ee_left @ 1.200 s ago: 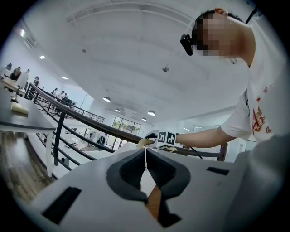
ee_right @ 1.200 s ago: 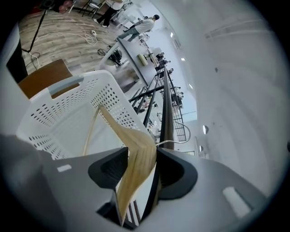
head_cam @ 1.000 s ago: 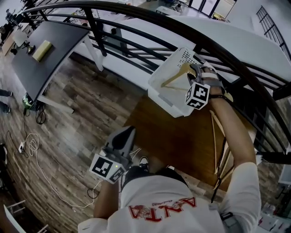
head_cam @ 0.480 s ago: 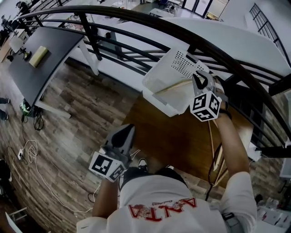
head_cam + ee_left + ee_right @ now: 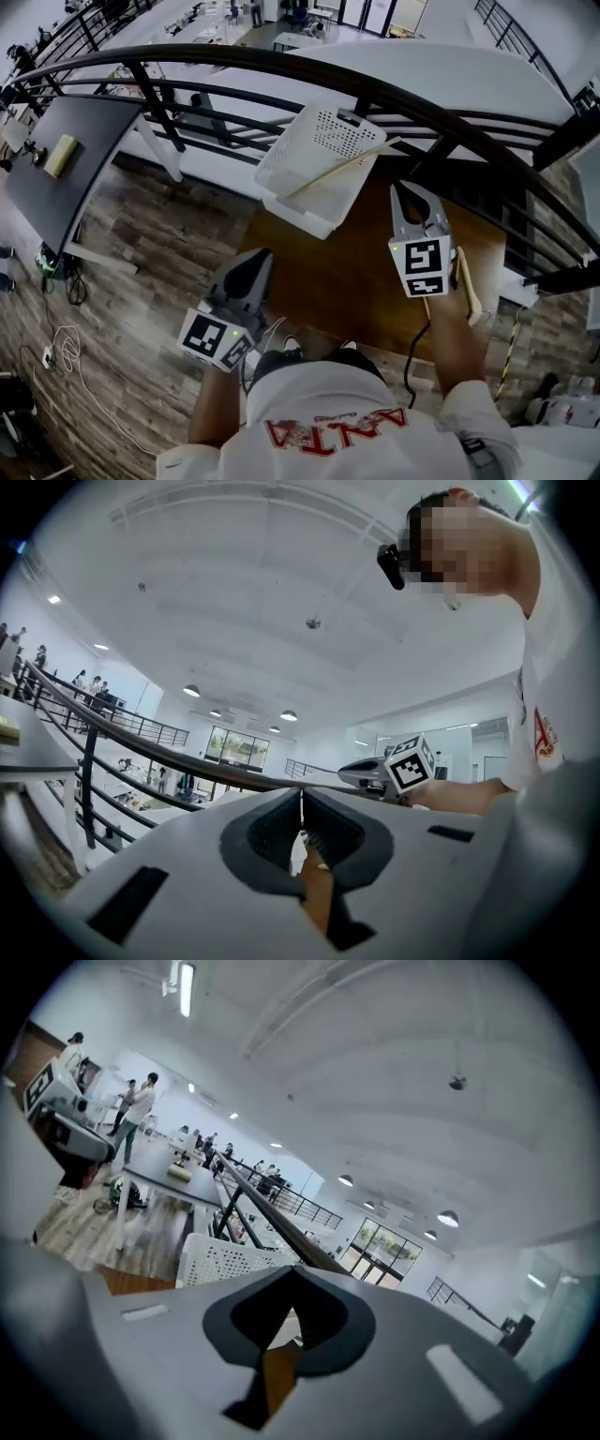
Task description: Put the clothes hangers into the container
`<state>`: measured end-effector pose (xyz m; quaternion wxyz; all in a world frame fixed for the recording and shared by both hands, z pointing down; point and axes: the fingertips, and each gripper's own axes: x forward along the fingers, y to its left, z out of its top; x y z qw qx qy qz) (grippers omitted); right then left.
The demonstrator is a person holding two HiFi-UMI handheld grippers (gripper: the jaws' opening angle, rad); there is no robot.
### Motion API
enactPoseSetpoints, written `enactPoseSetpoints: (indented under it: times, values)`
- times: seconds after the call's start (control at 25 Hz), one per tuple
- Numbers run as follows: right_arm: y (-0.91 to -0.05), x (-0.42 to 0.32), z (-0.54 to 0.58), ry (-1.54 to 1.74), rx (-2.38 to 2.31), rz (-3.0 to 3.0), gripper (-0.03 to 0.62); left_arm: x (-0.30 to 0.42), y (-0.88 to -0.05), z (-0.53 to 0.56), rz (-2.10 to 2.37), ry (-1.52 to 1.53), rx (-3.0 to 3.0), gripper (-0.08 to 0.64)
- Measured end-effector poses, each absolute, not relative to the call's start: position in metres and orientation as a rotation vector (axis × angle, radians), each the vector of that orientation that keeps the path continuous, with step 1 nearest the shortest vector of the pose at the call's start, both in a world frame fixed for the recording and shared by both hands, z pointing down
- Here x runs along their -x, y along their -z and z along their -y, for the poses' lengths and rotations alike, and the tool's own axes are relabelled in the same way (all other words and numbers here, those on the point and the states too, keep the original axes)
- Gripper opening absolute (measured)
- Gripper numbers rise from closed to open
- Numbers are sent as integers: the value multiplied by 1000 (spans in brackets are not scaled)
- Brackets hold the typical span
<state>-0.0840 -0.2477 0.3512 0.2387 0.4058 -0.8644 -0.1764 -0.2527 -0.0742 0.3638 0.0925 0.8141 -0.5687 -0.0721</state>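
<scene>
A white perforated basket (image 5: 323, 131) stands at the far edge of a brown table (image 5: 347, 281), by the railing. One wooden hanger (image 5: 342, 167) lies slanted across it, one end poking over the right rim. My right gripper (image 5: 412, 192) hovers over the table to the right of the basket, apart from it. Its jaws have just been closing and now meet with nothing between them (image 5: 295, 1274). Another wooden hanger (image 5: 466, 281) lies on the table beside my right forearm. My left gripper (image 5: 261, 255) hangs off the table's near left corner, shut and empty (image 5: 302, 803).
A black curved railing (image 5: 281, 70) runs just behind the basket (image 5: 225, 1260). Below left are a wooden floor, a grey table (image 5: 56, 141) and loose cables (image 5: 56, 356). People stand far off in the hall.
The right gripper has let go of the hanger, which now rests in the basket. It has pulled back to the right, rolled and shut. The left gripper has shifted a little.
</scene>
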Motion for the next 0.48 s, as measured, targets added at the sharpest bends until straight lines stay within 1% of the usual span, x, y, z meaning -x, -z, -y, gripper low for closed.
enactPoseSetpoints:
  times: [0.32, 0.48]
  values:
    - [-336, -13, 195, 161, -1351, 2589, 3, 195, -330, 83, 1654, 175, -2534, 14]
    - [-329, -50, 171, 96, -1403, 2653, 3, 166, -320, 84, 1634, 166, -2566, 14]
